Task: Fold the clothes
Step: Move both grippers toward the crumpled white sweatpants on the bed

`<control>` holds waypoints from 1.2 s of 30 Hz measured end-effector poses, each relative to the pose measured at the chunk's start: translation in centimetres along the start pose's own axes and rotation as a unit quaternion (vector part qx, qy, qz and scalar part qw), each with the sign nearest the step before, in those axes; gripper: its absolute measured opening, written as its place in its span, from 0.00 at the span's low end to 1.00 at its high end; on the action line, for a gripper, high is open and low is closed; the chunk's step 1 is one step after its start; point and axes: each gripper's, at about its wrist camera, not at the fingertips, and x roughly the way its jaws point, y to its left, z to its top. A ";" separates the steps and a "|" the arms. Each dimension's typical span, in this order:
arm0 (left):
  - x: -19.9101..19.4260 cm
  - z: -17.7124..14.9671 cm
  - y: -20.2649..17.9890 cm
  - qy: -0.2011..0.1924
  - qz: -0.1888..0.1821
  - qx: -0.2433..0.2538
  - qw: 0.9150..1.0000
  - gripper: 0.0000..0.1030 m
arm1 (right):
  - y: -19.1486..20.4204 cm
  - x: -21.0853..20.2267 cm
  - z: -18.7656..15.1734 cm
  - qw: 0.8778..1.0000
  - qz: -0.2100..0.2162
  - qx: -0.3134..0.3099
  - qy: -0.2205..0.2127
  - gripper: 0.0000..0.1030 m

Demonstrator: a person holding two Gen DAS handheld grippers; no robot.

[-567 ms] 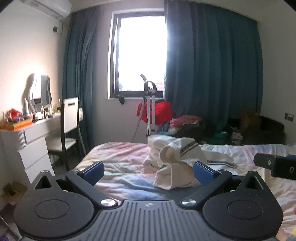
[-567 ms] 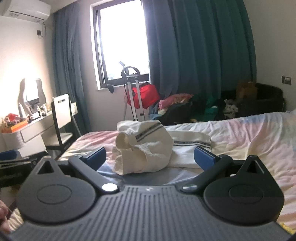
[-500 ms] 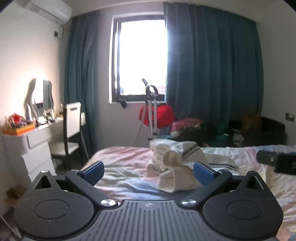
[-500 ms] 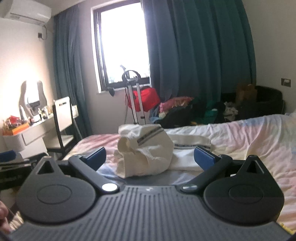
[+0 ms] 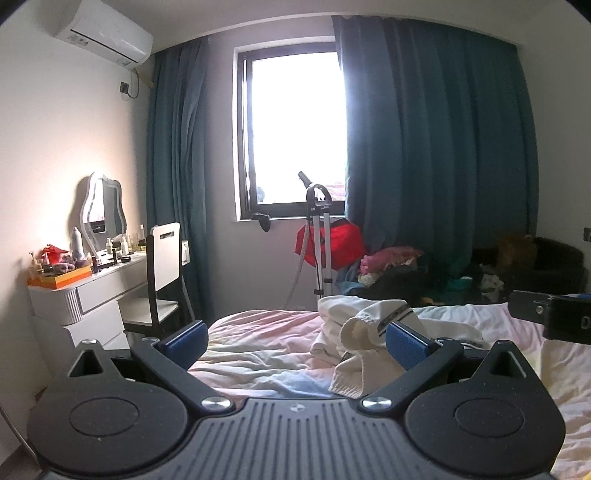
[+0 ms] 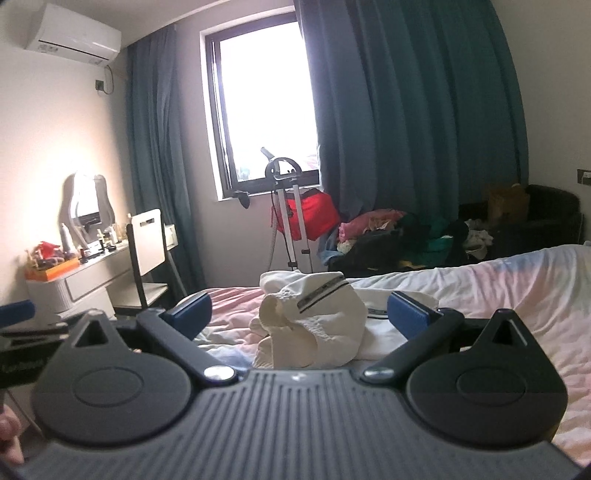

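- My left gripper has its blue pads spread wide, with nothing between them but the view of the bed.
- My right gripper is spread just as wide; its pads frame the clothes without touching them, as far as I can tell.
- The clothes to fold are a cream garment with a dark striped band, bunched in a loose heap on the pinkish sheet.
- From the right wrist view the same cream garment sits straight ahead between my fingers, crumpled and rolled over on itself, with a flatter white piece lying just beside it to the right.
- From the left wrist view the heap sits off to the right, partly behind my right-hand pad.
- The right gripper's black body shows at the right edge of the left view, above the sheet and apart from the heap.
- Beyond the bed I see a window with teal curtains, a pile of mixed clothing on the floor side, and a red bag on a metal stand.
- To the left stand a white dresser with a mirror and a white chair; an air conditioner hangs high on the wall.
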 end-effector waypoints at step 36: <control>18.0 -7.4 -3.2 -0.003 -0.053 -0.017 0.998 1.00 | -6.8 9.4 -10.0 0.998 -0.004 0.025 -0.056 1.00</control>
